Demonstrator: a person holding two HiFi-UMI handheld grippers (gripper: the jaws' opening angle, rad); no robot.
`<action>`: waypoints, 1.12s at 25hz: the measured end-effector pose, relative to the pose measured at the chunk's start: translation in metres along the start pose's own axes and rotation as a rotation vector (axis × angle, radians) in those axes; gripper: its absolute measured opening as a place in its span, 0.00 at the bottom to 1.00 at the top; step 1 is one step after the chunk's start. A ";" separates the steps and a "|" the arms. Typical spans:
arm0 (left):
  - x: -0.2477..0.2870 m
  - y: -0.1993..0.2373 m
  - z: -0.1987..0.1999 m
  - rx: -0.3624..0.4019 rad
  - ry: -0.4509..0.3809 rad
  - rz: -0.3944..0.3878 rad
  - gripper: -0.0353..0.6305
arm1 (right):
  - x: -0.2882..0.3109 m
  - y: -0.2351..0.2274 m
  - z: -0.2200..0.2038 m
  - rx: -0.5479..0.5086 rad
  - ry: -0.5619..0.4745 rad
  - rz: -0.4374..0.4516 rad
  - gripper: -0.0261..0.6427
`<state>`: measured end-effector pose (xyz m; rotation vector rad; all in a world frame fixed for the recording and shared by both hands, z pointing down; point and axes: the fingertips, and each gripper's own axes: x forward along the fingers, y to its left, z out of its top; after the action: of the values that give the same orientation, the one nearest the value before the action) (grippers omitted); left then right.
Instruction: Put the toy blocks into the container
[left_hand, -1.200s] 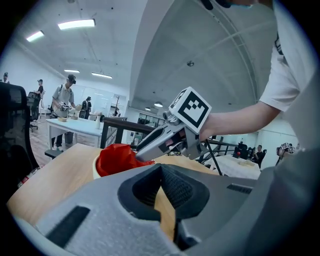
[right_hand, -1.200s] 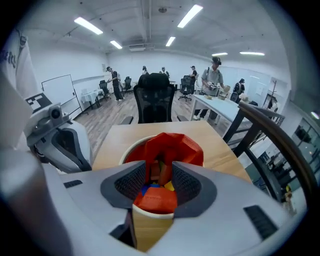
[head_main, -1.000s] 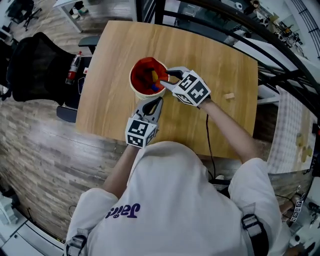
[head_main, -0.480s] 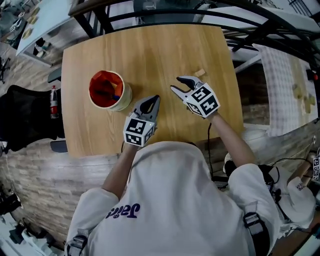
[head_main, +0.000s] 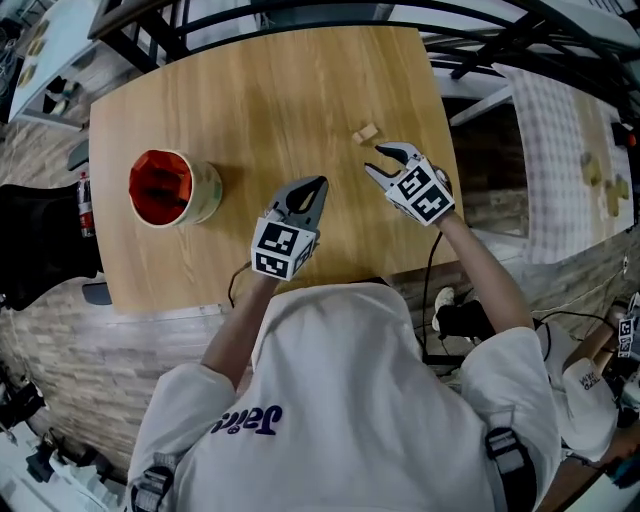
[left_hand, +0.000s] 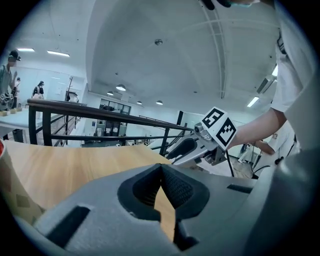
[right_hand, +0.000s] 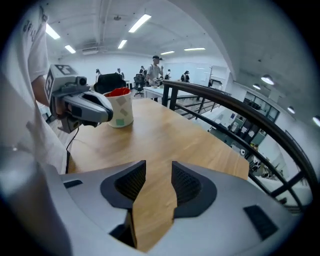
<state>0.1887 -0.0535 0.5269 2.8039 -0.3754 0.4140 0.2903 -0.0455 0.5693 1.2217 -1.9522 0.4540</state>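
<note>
The container, a pale paper cup with a red inside, stands on the left part of the wooden table; colored blocks lie in it, hard to make out. One small wooden block lies near the far right corner. My right gripper is open and empty, just short of that block; in the right gripper view only bare wood shows between the jaws. My left gripper is shut and empty, mid-table, right of the container. Its jaws meet at the tips.
A black metal railing runs past the table's far and right edges. A black chair stands left of the table. The table's right edge is close to my right gripper. A cable hangs from it.
Both grippers have moved right, away from the container. The right one left the cup's rim and now sits near the wooden block, its jaws as wide as before. The left stayed shut.
</note>
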 end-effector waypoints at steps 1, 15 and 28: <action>0.010 -0.001 0.000 -0.004 0.003 0.006 0.06 | 0.002 -0.009 -0.006 -0.045 0.019 0.010 0.27; 0.093 0.035 -0.028 -0.065 0.052 0.151 0.06 | 0.110 -0.078 -0.079 -0.794 0.278 0.280 0.28; 0.092 0.036 -0.047 -0.106 0.066 0.176 0.06 | 0.137 -0.083 -0.102 -0.909 0.370 0.382 0.25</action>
<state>0.2518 -0.0918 0.6075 2.6567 -0.6133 0.5074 0.3730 -0.1011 0.7316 0.1725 -1.7289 -0.0530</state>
